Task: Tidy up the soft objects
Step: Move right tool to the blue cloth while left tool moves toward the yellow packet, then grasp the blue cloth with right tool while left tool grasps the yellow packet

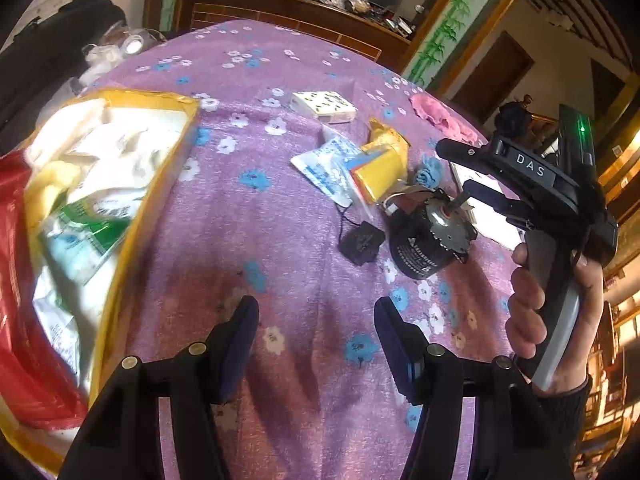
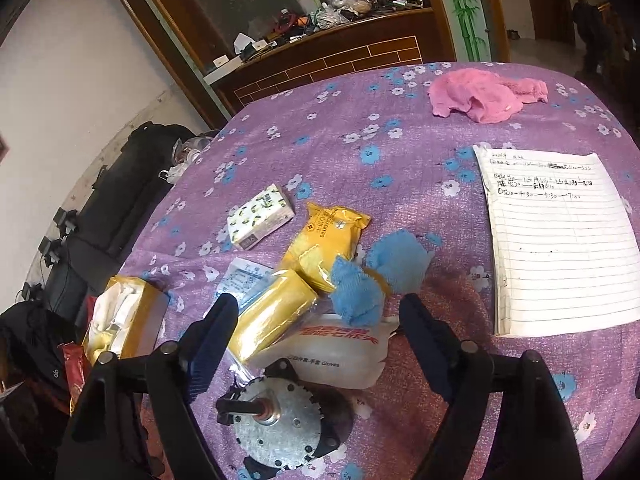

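From the left wrist camera, the left claw (image 1: 316, 344) hangs with its fingers apart and nothing between them, over a bare patch of the purple flower-printed cloth covering the table (image 1: 280, 208). At the table's left edge stands an open yellow cardboard box (image 1: 120, 216) stuffed with white and green soft packets. Toward the right edge, the right claw (image 1: 452, 172), held in the person's hand (image 1: 552, 300), points at a black cylindrical motor with a silver geared face (image 1: 428, 236). Near the far right corner lies a crumpled pink cloth (image 1: 440, 116).

From the right wrist camera, the right claw (image 2: 320, 328) is spread wide and grips nothing. The motor (image 2: 280, 420) lies low between its fingers, touching neither. Just beyond rests a crumpled blue knitted cloth (image 2: 384, 276), lying on a yellow cracker packet (image 2: 324, 240) and a translucent bag of gloves (image 2: 340, 356). A lined handwritten paper sheet (image 2: 560, 240) lies along the right edge, and the pink cloth (image 2: 480, 96) sits at the far edge.
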`<state>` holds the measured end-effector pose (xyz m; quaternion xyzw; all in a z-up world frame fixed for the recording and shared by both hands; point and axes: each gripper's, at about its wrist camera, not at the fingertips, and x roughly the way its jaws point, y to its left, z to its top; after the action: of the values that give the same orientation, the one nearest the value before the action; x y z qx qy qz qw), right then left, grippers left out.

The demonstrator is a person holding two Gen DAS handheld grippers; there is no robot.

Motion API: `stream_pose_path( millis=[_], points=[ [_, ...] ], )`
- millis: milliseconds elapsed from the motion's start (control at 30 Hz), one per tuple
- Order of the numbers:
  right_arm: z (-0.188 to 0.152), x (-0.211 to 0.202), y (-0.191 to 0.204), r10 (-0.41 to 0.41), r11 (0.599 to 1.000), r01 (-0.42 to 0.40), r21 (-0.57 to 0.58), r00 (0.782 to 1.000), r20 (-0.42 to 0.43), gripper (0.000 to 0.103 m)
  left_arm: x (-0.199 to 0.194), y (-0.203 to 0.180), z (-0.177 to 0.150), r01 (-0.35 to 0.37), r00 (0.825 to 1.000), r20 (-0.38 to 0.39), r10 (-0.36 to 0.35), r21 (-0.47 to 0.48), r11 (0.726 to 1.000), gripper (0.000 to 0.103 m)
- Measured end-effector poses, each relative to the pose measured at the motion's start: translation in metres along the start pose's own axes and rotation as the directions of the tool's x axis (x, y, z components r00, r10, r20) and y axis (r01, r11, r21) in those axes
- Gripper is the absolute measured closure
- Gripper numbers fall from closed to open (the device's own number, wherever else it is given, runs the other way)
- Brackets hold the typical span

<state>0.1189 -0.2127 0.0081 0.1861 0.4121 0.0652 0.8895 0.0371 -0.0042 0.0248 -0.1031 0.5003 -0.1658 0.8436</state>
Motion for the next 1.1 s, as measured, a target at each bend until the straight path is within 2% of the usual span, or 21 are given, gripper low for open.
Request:
stream_pose_path(
  millis=[100,200,300,433,600,733,800,933,1100],
  points=[
    [0.000,0.001,0.001,-0.014,1.000,0.014,-0.002,1.000,-0.003,0.021,-0.002,-0.003,0.004,-0.026,0.999,0.028,0.026,0.014,1.000,0.040],
    [-0.001,0.001,0.001,-0.011,1.000,0.011,-0.002,1.000,-0.003,0.022,0.000,0.001,0.008,0.001,1.000,0.007,0.000,-0.012,1.000,0.040],
    [-0.001,0.002,-0.001,-0.008,1.000,0.008,0.011,1.000,-0.005,0.022,-0.003,0.005,0.012,-0.012,0.999,0.030,0.013,-0.031,0.999,0.040],
    [-0.003,0.003,-0.003,-0.018,1.000,0.019,0.025,1.000,-0.008,0.025,-0.001,0.008,0.013,0.007,1.000,0.024,-0.006,-0.035,0.999,0.040],
    [0.001,-0.003,-0.012,-0.013,0.999,0.011,0.053,1.000,0.024,0.025,0.007,0.010,0.023,0.015,1.000,0.019,-0.014,-0.049,0.999,0.040],
    [0.003,0.008,-0.032,-0.024,0.991,0.025,0.128,1.000,-0.008,0.025,0.010,0.002,0.037,0.006,0.999,0.039,-0.005,-0.022,1.000,0.040],
    [0.002,0.015,-0.039,-0.013,0.988,0.018,0.156,0.999,-0.033,0.025,0.017,-0.004,0.047,0.008,1.000,0.025,-0.008,-0.005,1.000,0.040],
    [0.001,0.024,-0.041,-0.043,0.985,0.050,0.168,0.998,-0.046,0.026,0.039,-0.010,0.062,0.030,0.999,-0.010,-0.030,0.021,0.999,0.040],
    [0.002,0.038,-0.050,0.003,0.970,0.007,0.242,0.999,-0.041,0.025,0.050,-0.020,0.084,0.036,0.999,0.004,-0.036,0.045,0.998,0.040]
  ],
)
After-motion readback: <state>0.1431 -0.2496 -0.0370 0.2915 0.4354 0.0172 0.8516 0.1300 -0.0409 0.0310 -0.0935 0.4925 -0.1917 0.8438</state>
